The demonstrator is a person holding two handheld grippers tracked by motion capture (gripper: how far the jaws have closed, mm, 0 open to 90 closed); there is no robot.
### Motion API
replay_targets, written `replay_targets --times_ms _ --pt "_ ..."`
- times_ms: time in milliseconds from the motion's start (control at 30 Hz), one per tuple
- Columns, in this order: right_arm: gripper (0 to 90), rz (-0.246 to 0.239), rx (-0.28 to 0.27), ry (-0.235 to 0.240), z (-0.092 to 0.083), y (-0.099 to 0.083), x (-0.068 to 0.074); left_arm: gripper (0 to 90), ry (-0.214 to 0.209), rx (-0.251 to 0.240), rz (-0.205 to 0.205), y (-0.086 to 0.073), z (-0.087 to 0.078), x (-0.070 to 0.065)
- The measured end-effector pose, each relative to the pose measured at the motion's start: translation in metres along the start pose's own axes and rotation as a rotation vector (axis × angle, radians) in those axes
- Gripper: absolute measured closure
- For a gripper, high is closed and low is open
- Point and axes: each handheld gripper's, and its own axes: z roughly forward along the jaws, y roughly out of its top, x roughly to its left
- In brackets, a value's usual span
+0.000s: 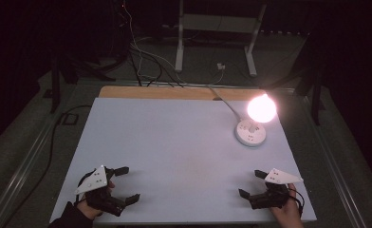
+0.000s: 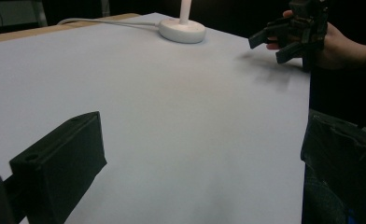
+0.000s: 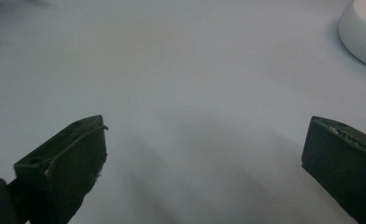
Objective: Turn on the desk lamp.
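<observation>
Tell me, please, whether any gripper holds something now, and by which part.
Nothing is held. The left gripper and the right gripper are both open over the white table, apart from the lamp.

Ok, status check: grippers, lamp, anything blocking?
Left gripper open, empty. Right gripper open, empty. Lamp lit, upright, far right. Path from right gripper unobstructed.

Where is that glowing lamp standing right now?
In the high view the lamp stands on the far right part of the table, beyond the right claw, well apart from it.

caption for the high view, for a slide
Two open black grippers, left and right, rest near a lit white desk lamp.
</observation>
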Motion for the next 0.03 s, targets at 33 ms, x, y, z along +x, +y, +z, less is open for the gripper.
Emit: replay_targets --times_ms 33 --pt "0.0 0.001 -0.002 -0.001 0.0 0.0001 0.0 0.3 0.0 0.001 0.002 0.0 -0.0001 -0.0001"
